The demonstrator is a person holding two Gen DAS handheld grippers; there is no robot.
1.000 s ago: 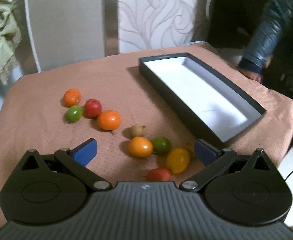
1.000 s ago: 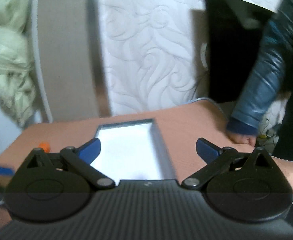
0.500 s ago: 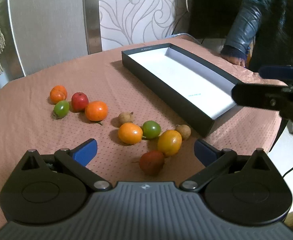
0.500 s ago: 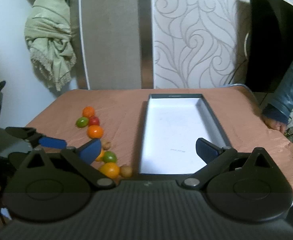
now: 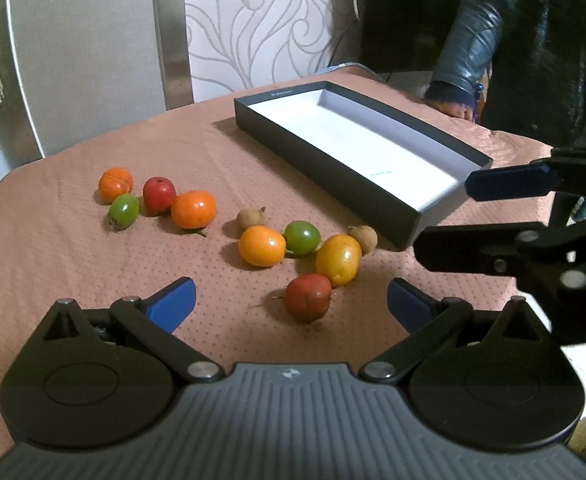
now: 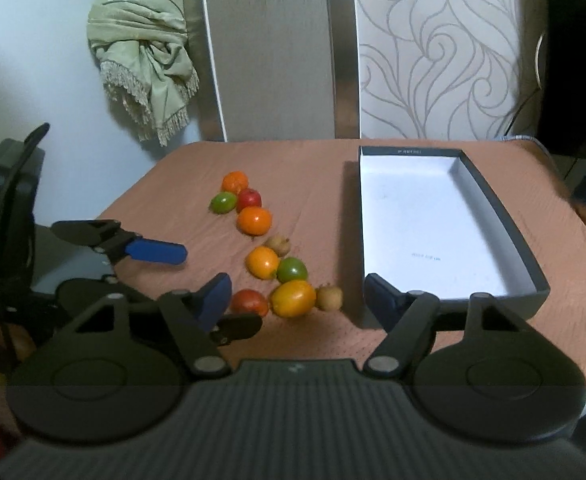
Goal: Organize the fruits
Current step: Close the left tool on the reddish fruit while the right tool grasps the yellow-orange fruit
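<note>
On a table draped in a brown cloth, ten small fruits lie loose beside a dark, white-lined box as two hand-held grippers hover with jaws spread wide.

The left gripper holds nothing; the nearest red fruit sits on the cloth just ahead of the gap between its jaws, touching a yellow-orange fruit. The right gripper, also unladen, frames that yellow-orange fruit and a small brown fruit, while its left finger partly covers the red one. A second cluster of four fruits lies farther off. Only the right wrist view shows a knotted green cloth hanging behind the table; only the left shows a bystander's dark leather sleeve in full, with the hand resting at the table's far edge.
</note>
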